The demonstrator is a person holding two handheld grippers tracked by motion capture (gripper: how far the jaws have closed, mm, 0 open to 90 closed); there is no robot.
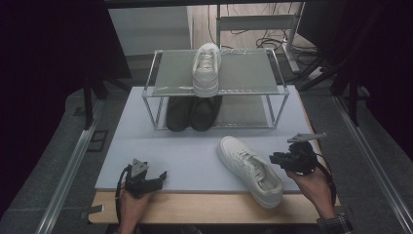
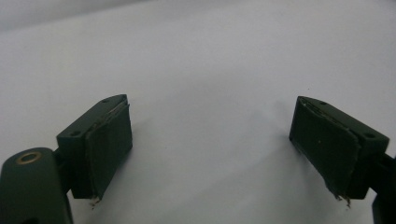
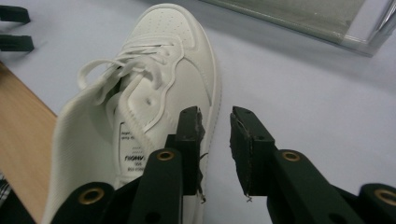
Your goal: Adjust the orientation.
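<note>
A white sneaker lies on the pale mat at the front right, toe pointing to the back left and heel over the wooden edge. My right gripper hovers just right of it. In the right gripper view its jaws stand a little apart with nothing between them, close beside the sneaker's outer side. My left gripper rests at the mat's front left. It is wide open over bare mat. A matching white sneaker stands on the top shelf of the rack.
A pair of dark shoes sits on the rack's lower shelf. The wooden table edge runs along the front of the mat. Metal rails flank the table, and cables and a desk frame lie behind the rack.
</note>
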